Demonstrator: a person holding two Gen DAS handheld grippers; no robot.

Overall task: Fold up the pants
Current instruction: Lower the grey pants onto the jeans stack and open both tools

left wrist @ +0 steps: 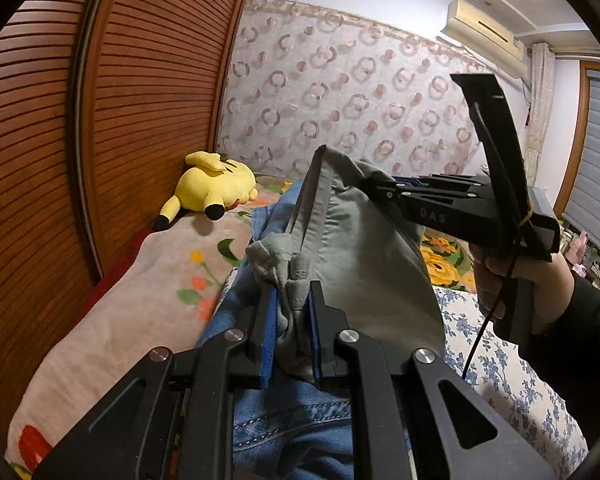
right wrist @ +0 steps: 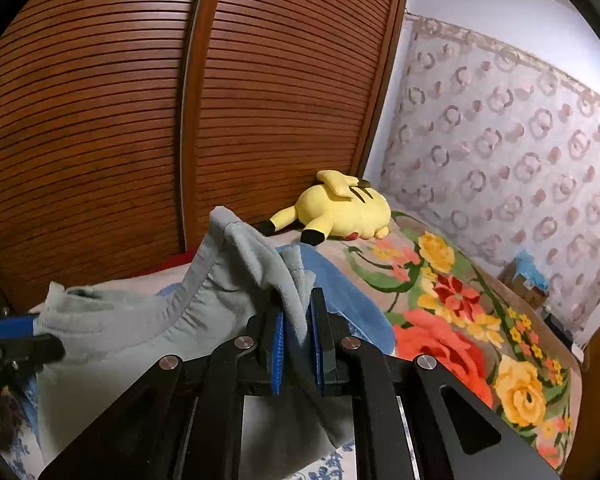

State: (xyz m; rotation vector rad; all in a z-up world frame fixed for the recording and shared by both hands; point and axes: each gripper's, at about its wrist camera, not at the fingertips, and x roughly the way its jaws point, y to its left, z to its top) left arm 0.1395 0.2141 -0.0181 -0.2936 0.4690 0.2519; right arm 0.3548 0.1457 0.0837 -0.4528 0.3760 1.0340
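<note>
Above the bed [right wrist: 480, 300], both jaws pinch the grey pants [left wrist: 364, 248] narrowly, lifted over jeans [left wrist: 292, 416].

A: Pants [left wrist: 352, 236]: matt grey woven cloth, stitched hem. Left tongs [left wrist: 293, 320]: matt black plastic, ribbed blue pads, shiny metal pins.
B: Blanket [right wrist: 460, 304] fleecy. Wardrobe doors [right wrist: 260, 92]: glossy slatted wood.

Home bedroom: bed with floral blanket [right wrist: 452, 320], yellow plush toy [right wrist: 340, 212] at far end, slatted wooden wardrobe [right wrist: 140, 120] left, patterned curtain [left wrist: 340, 100] far, air conditioner [left wrist: 484, 28] high right.
</note>
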